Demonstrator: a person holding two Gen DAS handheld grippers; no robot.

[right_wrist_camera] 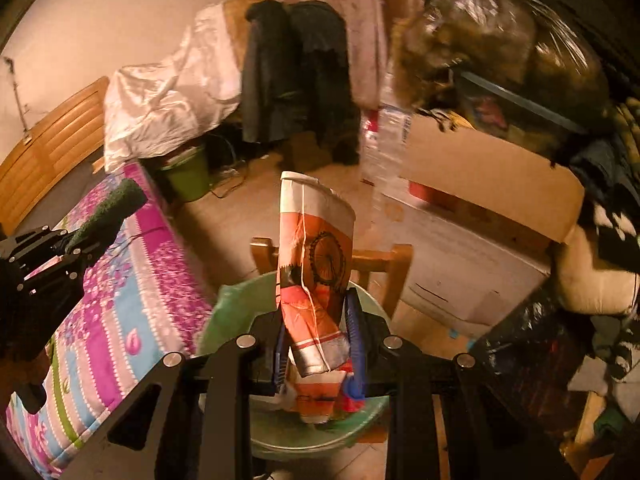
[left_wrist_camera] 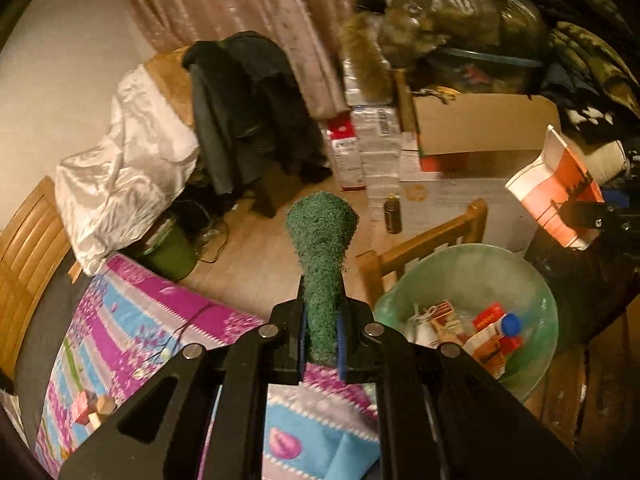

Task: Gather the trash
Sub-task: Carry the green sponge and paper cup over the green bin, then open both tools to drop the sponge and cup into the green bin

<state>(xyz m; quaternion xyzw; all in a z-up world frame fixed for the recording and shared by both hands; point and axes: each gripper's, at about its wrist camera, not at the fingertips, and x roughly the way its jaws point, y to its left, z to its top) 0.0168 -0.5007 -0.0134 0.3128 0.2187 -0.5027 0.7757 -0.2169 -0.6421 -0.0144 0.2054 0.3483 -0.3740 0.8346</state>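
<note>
My left gripper [left_wrist_camera: 320, 340] is shut on a green fuzzy sponge-like piece [left_wrist_camera: 320, 240], held over the bed's edge, left of the trash bin [left_wrist_camera: 540, 280]. It also shows in the right wrist view [right_wrist_camera: 108, 216]. My right gripper [right_wrist_camera: 318, 332] is shut on a crushed orange and white paper cup [right_wrist_camera: 316, 248], held right above the green-lined trash bin [right_wrist_camera: 232, 308]. The cup also shows in the left wrist view [left_wrist_camera: 556, 188], above the bin's far right side. The bin holds several cartons and a blue-capped bottle [left_wrist_camera: 510, 326].
A bed with a pink and blue patterned cover [left_wrist_camera: 132, 320] lies at left. A wooden chair [left_wrist_camera: 424, 248] stands behind the bin. Cardboard boxes [left_wrist_camera: 480, 128], stuffed bags and a small dark bottle [left_wrist_camera: 393, 214] on the floor crowd the right. A clothes-draped chair [left_wrist_camera: 248, 112] stands behind.
</note>
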